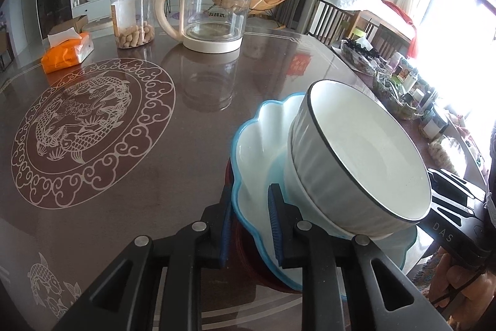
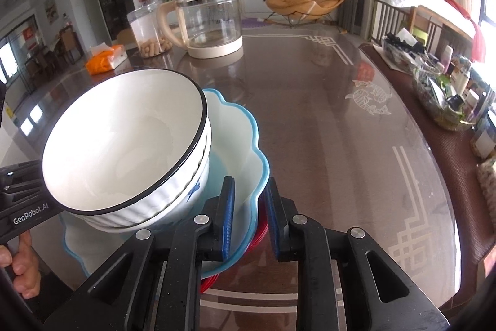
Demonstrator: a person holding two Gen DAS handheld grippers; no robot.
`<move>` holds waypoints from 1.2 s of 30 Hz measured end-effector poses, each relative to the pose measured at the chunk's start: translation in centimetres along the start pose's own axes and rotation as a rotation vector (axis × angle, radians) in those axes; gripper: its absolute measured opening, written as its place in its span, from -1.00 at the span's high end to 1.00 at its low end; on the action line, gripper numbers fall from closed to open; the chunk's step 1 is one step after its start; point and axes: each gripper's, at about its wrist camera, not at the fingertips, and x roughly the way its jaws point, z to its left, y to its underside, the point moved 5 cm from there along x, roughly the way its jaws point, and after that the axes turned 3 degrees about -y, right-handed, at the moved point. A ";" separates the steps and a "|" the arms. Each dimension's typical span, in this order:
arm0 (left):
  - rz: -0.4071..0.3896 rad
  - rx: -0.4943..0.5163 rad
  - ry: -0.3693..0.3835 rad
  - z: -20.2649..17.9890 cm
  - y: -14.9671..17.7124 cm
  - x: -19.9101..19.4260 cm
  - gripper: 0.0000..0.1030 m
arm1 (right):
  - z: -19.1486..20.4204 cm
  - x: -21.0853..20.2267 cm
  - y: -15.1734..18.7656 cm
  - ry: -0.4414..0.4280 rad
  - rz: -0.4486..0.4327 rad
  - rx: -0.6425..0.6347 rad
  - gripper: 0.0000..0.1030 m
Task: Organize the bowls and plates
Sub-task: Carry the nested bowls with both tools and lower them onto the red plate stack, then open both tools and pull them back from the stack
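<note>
Strong daylight floods in from the window [image 1: 465, 30] at right, blowing it out to white. The glossy desk [image 2: 310, 120] mirrors glare. Fisheye bending curves the edges; corners fall dark.

At the lower centre of both views, the red plate [image 2: 259, 233] under the blue scalloped dish [image 2: 238, 151] shows only as a thin edge. The lower bowl [image 2: 186, 200] nested beneath the black-rimmed bowl [image 2: 124, 145] is mostly covered. At the right edge of each frame, the clutter in the baskets [image 2: 440, 95] is too small to make out.
</note>
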 end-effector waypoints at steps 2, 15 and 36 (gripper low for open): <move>-0.026 0.008 -0.013 0.0 -0.4 -0.8 0.43 | -0.2 -0.3 -0.1 -0.001 -0.003 0.001 0.28; -0.076 -0.027 -0.112 4.0 0.4 -4.9 -0.53 | -1.9 -2.5 0.2 0.001 -0.007 0.088 -0.06; -0.090 0.091 -0.193 2.1 5.6 -13.8 -0.96 | 4.4 -14.0 7.9 0.131 -0.109 0.234 -0.36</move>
